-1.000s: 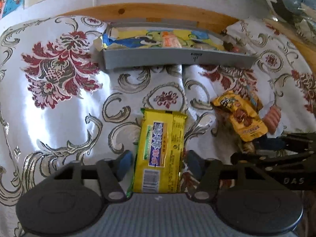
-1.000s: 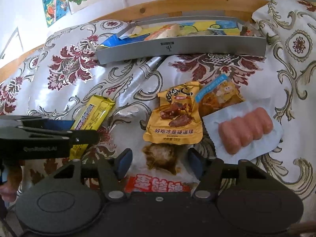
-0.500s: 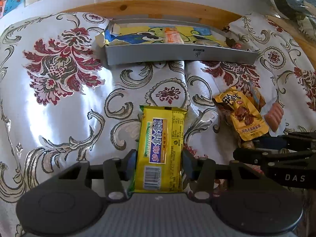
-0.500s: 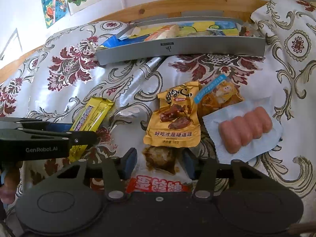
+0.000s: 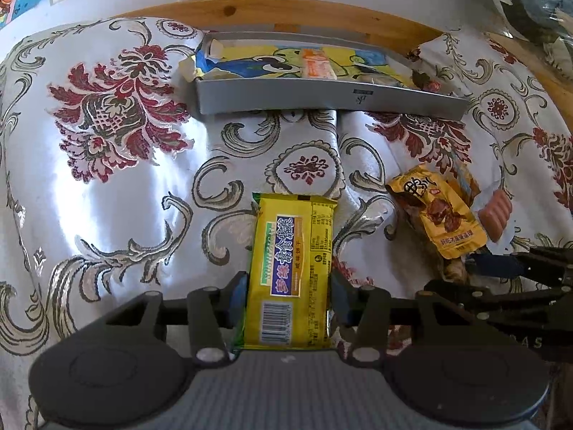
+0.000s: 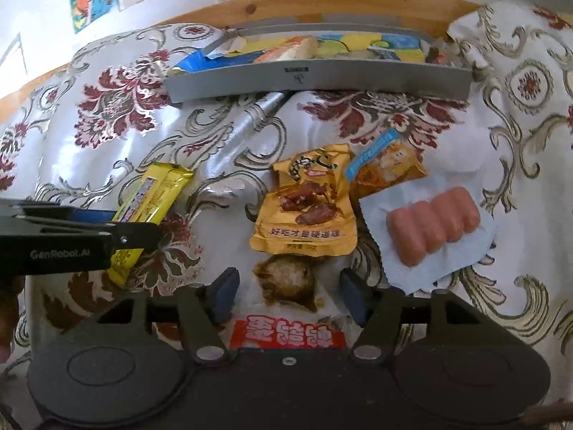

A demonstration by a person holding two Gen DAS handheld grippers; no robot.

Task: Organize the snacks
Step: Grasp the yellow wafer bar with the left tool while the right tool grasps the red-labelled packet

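Now | left gripper (image 5: 288, 297) clamped yellow biscuit pack (image 5: 292, 272), long axis toward tray (image 5: 322, 98) | right gripper (image 6: 286, 292) parted around brown snack pouch (image 6: 286, 279)

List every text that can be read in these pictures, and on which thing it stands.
"GenRobot.AI": side of the black left gripper.
"DAS": black right gripper.
Large Chinese characters on the long yellow biscuit packet; its small print is unreadable.
Chinese characters on the orange foil pouch and the red-labelled clear pouch.

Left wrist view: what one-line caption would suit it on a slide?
Left gripper shut on a yellow biscuit pack on a floral cloth, grey snack tray beyond.
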